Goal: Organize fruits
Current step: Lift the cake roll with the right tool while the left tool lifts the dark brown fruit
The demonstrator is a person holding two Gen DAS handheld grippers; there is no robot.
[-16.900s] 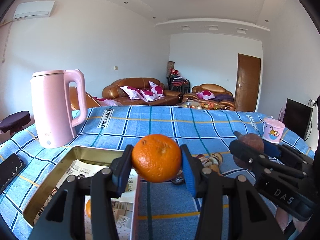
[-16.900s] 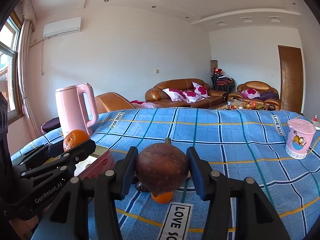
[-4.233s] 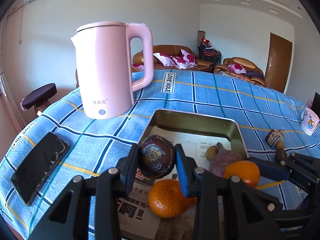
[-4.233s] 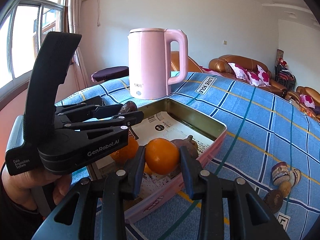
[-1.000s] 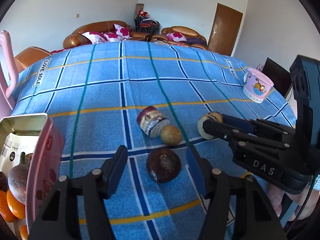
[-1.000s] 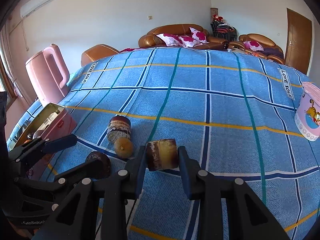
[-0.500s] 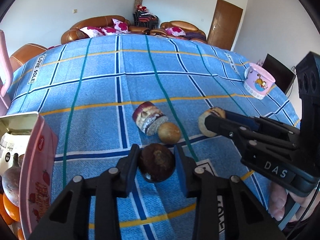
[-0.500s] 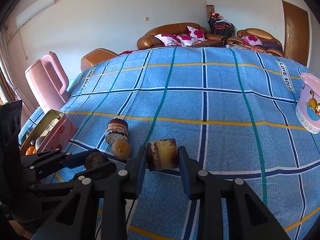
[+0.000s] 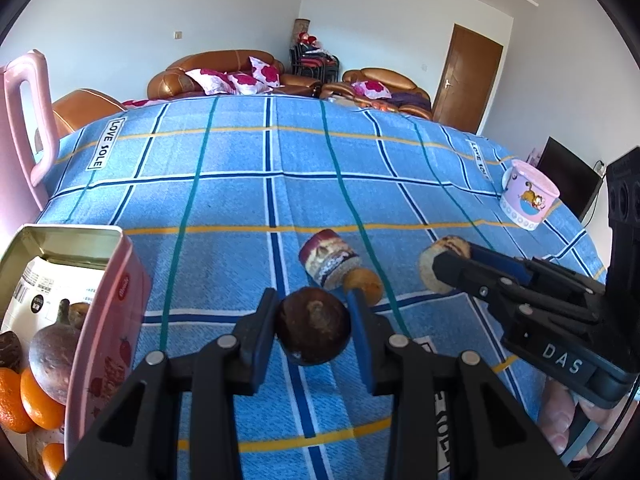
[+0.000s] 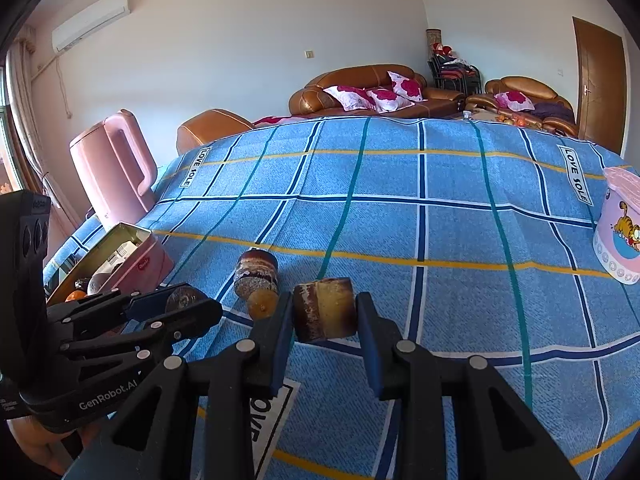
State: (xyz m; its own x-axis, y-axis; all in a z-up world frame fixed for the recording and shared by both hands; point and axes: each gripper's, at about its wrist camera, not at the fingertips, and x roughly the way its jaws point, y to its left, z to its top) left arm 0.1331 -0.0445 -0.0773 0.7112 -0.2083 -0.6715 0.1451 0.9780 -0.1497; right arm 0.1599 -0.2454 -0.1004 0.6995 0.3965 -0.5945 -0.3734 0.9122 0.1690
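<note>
Right now, both hands loaded:
L gripper: I've got it pinching a dark round fruit, prob a mangosteen, pads on both flanks, seemingly just off the blue plaid cloth.
R gripper: fingers clamped on a cut fruit chunk, brown rind, yellowish face, low over the cloth.
Left on cloth: a purple-banded fruit piece touching a small tan round fruit, just ahead of my L fingertips.
Tin: pink metal box on my L, already holding oranges and another dark fruit.
Step, my read: carry both pieces over to the tin.
How I'd do it well: lift straight up first, so I don't nudge the two loose pieces; clear the tin's rim; go one hand at a time since the grippers sit close; release low so nothing bounces.
Hard to see: tin cut off at frame edge, free room inside unclear; can't confirm what the chunk is; its underside hidden.
</note>
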